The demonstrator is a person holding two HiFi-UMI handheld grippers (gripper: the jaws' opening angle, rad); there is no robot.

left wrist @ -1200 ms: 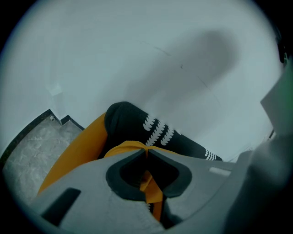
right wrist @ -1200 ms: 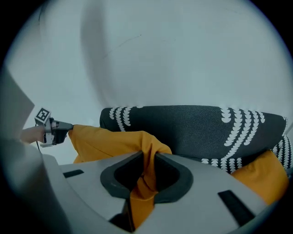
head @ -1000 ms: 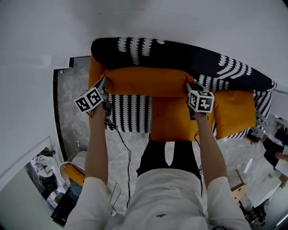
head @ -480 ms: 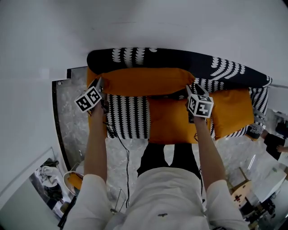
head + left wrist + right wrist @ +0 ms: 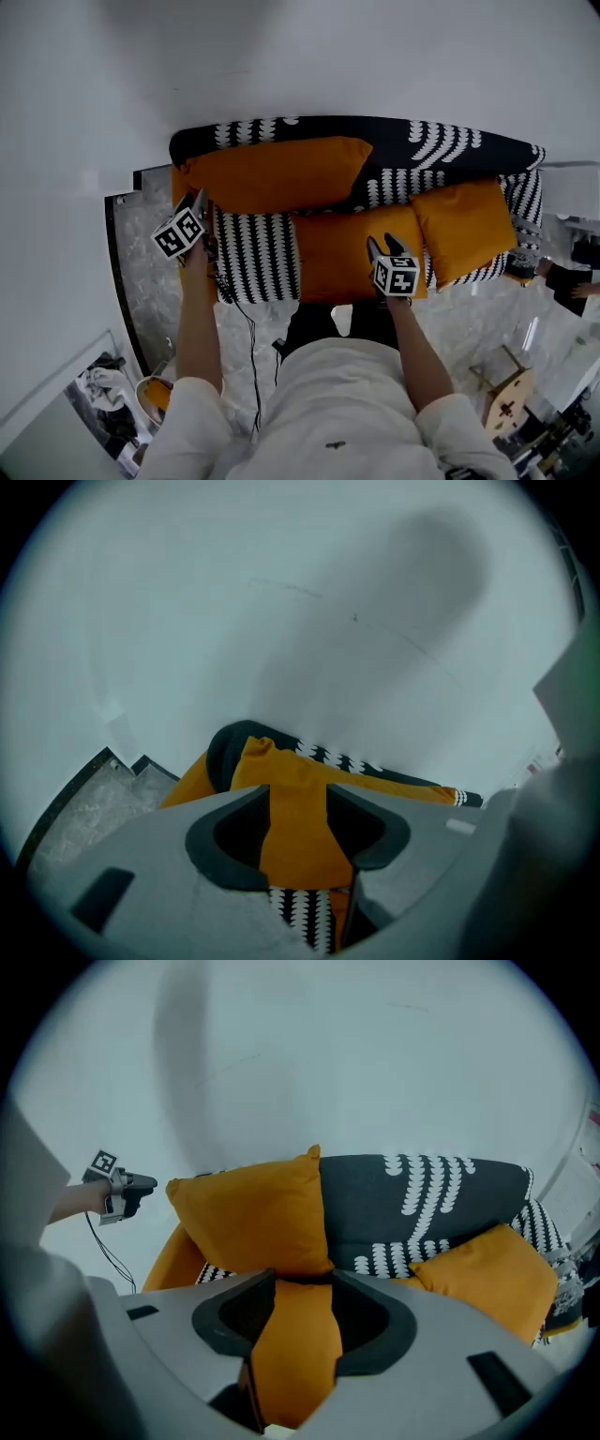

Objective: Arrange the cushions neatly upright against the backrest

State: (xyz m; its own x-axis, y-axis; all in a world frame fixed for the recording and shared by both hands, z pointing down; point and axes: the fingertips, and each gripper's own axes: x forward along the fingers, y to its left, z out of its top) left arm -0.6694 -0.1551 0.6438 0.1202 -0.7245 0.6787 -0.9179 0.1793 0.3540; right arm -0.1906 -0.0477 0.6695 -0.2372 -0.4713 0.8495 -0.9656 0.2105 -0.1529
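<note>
A large orange cushion [image 5: 272, 173] [image 5: 253, 1218] stands upright against the black-and-white patterned backrest [image 5: 422, 141] [image 5: 422, 1208] at the sofa's left end. A smaller orange cushion [image 5: 466, 230] [image 5: 492, 1279] leans at the right end. My left gripper [image 5: 197, 208] [image 5: 298, 817] is off the big cushion, beside the sofa's left arm. Its jaws are opening, with nothing pressed between them; the cushion's edge [image 5: 286, 789] shows beyond the gap. My right gripper [image 5: 382, 246] [image 5: 305, 1307] hovers open over the orange seat [image 5: 347, 251], holding nothing.
A striped seat panel [image 5: 255, 255] lies left of the orange seat. Grey marble floor [image 5: 150, 234] runs along the sofa's left side, under a white wall. A cable [image 5: 246, 328] hangs from the left gripper. A stool [image 5: 506, 403] and clutter stand by the lower corners.
Both grippers have come off the large cushion and drawn back toward me. The cushion now stands alone against the backrest. The right gripper has moved farthest, down over the seat front.
</note>
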